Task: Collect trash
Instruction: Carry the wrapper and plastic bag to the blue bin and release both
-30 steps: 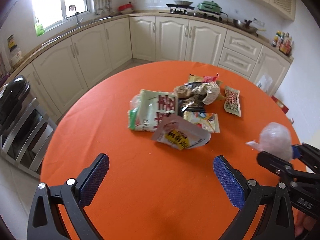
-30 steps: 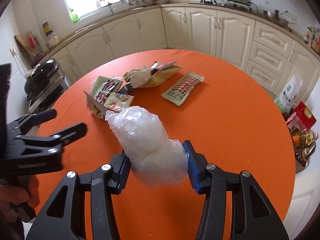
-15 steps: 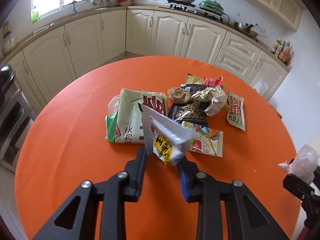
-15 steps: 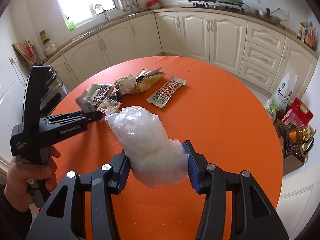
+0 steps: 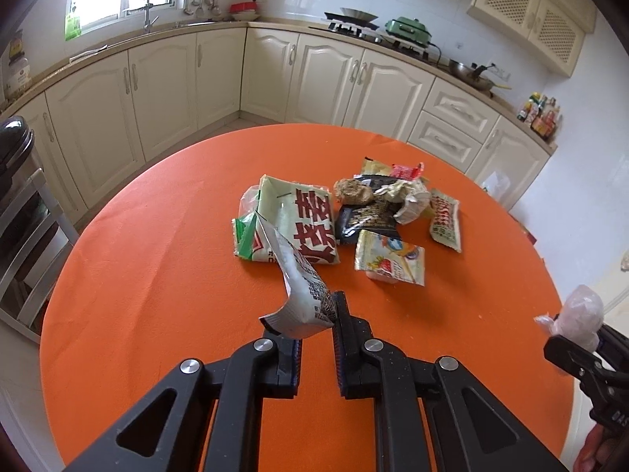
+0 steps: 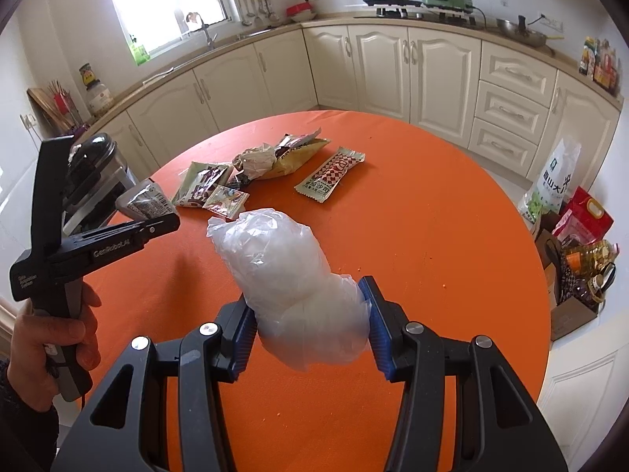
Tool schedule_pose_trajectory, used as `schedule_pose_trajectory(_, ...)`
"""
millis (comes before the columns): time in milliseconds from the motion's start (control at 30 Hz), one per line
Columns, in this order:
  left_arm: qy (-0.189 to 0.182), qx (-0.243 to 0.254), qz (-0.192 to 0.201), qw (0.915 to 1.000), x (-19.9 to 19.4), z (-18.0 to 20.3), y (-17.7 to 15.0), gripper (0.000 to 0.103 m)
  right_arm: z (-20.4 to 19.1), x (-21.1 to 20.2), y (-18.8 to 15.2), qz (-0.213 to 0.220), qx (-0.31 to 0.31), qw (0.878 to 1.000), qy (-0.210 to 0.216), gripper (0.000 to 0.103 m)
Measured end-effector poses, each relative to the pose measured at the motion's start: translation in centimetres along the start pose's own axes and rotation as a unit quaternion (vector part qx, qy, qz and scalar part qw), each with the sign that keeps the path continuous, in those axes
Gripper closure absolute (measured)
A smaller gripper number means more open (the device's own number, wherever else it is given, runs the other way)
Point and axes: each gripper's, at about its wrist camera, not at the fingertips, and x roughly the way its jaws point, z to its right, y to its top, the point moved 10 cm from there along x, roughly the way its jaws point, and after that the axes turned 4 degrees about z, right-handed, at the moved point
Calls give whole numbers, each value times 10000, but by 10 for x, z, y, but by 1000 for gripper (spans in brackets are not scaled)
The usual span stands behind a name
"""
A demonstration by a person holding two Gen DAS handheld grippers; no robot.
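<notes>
Left gripper pinches a glossy white foil packet, creased and printed with black text, lifted off the round orange tablecloth. Beyond lies a heap of crinkled wrappers, flat sachets and a crumpled wad. Right gripper clamps a puffy, translucent plastic bag between ribbed blue pads.

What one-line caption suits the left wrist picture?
Left gripper lifts a white wrapper off the orange table, wrappers piled beyond.
</notes>
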Motion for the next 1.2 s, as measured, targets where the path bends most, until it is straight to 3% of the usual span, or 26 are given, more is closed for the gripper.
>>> schedule_pose_trajectory(233, -316, 259, 302, 9987, -70, 36, -28, 93, 14, -38, 1, 311, 227, 9992, -97, 53)
schedule_pose_trajectory(367, -651, 570, 516, 9949, -106, 89, -40, 93, 35, -80, 1, 612, 431, 9969, -235, 53)
schedule_pose_trajectory(500, -1188, 1006, 630, 9858, -135, 155, -51, 93, 70, -130, -7, 909, 678, 9921, -542, 53)
schedule_pose_trajectory(633, -1795, 1615, 538, 9689, -148, 238, -78, 93, 124, -177, -32, 1063, 1032, 9833, -1056, 53)
schedule_pose_trajectory(867, -2448, 2530, -287, 9355, -114, 361, -154, 93, 230, -207, -123, 693, 1866, 9623, -1856, 53)
schedule_pose_trajectory(1100, -2161, 3434, -1209, 9059, -46, 420, -229, 92, 300, -153, -221, -126, 2727, 9461, -1742, 53)
schedule_pose_trajectory(1200, -1794, 3703, -1450, 8998, -17, 429, -247, 88, 316, -126, -245, -323, 3087, 9371, -1597, 52)
